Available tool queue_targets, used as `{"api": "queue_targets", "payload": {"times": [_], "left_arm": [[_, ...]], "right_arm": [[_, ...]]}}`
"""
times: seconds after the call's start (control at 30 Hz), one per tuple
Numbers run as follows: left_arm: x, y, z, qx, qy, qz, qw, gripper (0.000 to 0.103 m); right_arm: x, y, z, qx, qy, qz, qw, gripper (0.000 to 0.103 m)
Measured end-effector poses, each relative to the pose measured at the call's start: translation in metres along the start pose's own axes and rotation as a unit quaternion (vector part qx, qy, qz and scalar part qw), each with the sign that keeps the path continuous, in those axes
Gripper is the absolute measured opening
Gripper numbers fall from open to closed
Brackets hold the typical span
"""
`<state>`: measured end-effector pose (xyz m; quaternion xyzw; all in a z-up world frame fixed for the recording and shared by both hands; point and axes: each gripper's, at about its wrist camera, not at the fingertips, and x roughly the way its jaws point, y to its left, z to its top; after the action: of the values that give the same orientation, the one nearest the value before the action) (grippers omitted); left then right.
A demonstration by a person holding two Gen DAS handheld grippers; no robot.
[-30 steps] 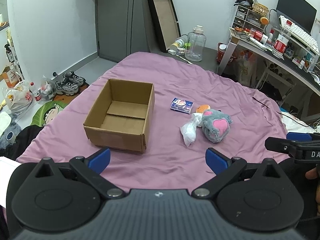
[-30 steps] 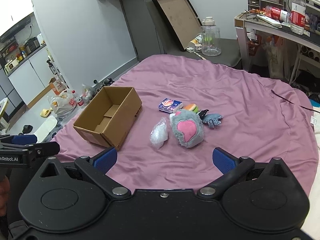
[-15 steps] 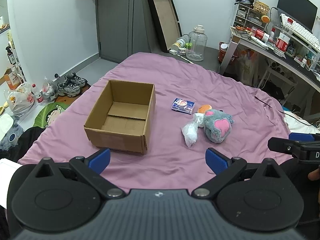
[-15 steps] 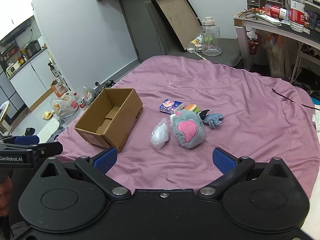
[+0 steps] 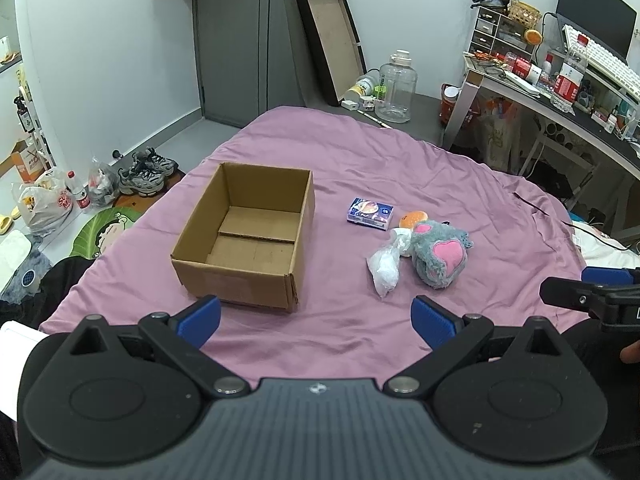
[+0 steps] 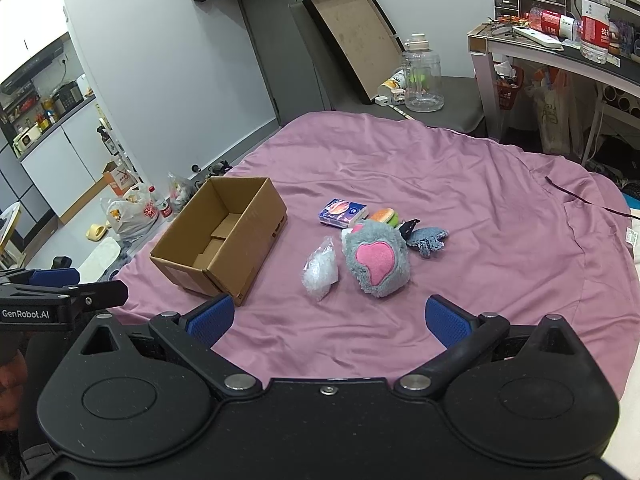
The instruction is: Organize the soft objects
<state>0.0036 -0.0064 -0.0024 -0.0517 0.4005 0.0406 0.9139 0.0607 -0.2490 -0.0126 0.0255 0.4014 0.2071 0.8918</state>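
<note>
Soft objects: I see the grey plush (image 6: 377, 262), clear bag (image 6: 320, 268), tissue pack (image 6: 343, 213), burger toy (image 6: 383, 215) and blue cloth (image 6: 429, 239) clustered on the purple bed (image 6: 480, 200), just right of the cardboard box (image 6: 224, 236).
Box: empty, upright.
Left claw (image 5: 316, 316): wide, holding nothing, low over the near bed edge.
Right claw (image 6: 327, 318): wide, empty.
Change: both my views have crept slightly nearer since a second ago; nothing on the bed has shifted.
</note>
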Motion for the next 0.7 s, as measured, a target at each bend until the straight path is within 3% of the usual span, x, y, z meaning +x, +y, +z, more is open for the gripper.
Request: {"api": "queue_targets", "payload": {"times": [0.7], "left_arm": [[0.0016, -0.0009, 0.0034, -0.001, -0.006, -0.006, 1.0, 0.101]], "right_arm": [[0.0024, 0.0051, 0.0046, 0.003, 0.004, -0.024, 1.0, 0.103]]}}
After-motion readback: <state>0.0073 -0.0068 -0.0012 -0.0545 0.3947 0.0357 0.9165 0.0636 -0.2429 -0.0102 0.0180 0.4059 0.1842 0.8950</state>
